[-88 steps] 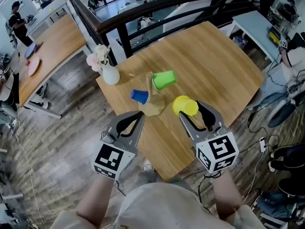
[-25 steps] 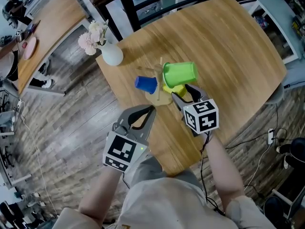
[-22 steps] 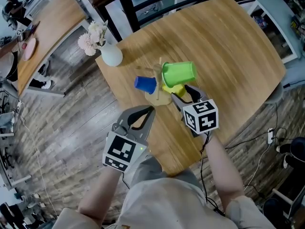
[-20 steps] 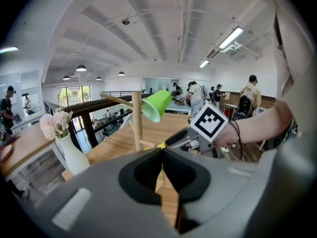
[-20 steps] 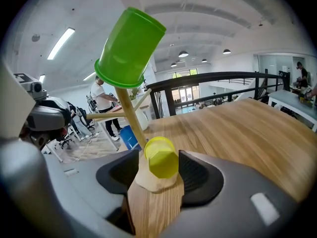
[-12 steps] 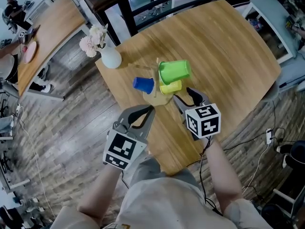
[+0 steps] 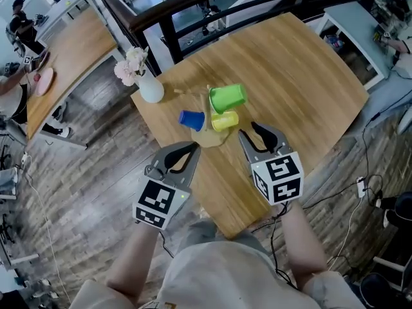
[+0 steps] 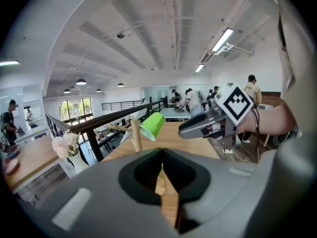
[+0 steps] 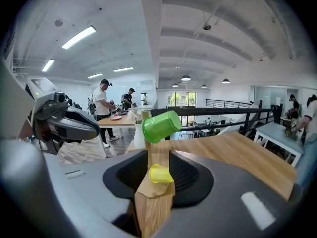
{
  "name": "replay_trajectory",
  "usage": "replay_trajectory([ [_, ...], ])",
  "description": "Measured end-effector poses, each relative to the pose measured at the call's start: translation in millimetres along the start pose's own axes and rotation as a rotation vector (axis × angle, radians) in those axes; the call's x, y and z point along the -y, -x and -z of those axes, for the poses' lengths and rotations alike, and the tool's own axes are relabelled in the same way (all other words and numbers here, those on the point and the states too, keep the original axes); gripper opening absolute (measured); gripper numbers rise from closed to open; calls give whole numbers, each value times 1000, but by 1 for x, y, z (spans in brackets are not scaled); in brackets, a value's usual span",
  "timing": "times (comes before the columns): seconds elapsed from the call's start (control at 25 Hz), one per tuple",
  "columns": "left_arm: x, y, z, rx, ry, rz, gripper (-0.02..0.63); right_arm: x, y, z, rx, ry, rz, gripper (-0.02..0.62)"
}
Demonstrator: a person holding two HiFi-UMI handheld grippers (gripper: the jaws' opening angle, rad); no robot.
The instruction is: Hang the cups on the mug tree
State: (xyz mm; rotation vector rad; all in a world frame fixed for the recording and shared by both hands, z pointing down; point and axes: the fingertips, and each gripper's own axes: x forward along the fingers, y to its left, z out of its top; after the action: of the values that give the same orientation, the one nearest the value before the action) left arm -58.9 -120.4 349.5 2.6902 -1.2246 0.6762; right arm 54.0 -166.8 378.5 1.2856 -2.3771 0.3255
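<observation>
The wooden mug tree (image 7: 207, 132) stands on the round wooden table (image 7: 302, 76). A green cup (image 7: 226, 98) hangs from it at the top right. A yellow cup (image 7: 224, 120) hangs lower on the right and a blue cup (image 7: 191, 120) on the left. My right gripper (image 7: 250, 131) is just short of the yellow cup with nothing between its jaws, which are closing. In the right gripper view the yellow cup (image 9: 159, 174) and green cup (image 9: 161, 126) are straight ahead. My left gripper (image 7: 192, 149) is shut and empty near the table's front edge.
A white vase with pink flowers (image 7: 150, 92) stands at the table's left edge, behind the tree. A black railing (image 7: 193, 11) runs behind the table. Wood floor lies to the left. People stand at other tables in the background.
The yellow cup, held in my right gripper earlier, now hangs on the tree. That gripper has drawn back toward me and its jaws have narrowed. The left gripper has barely moved.
</observation>
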Motion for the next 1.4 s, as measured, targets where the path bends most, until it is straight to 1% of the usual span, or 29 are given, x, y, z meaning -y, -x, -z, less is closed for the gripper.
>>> replay_trajectory([
  [0.2,2,23,-20,49,-20,-23,3,-17,36,-35,83,33,-8,115],
  [0.44,11,55,-56,134,-58,-32,2,-31,86,-75,184,60,7,85],
  [0.64,15,84,-91,236,-83,-61,3,-41,124,-100,262,54,8,63],
  [0.8,26,104,-117,306,-107,-58,3,-46,155,-113,310,57,8,37],
  [0.88,30,112,-122,316,-102,-49,3,-50,163,-118,322,60,8,27],
  [1.0,39,121,-121,309,-72,-34,3,-59,173,-119,331,56,2,15],
  [1.16,48,130,-119,311,-75,-22,2,-68,183,-119,339,53,-10,5],
  [1.4,54,135,-106,279,-69,-17,2,-75,188,-108,326,18,-33,2],
])
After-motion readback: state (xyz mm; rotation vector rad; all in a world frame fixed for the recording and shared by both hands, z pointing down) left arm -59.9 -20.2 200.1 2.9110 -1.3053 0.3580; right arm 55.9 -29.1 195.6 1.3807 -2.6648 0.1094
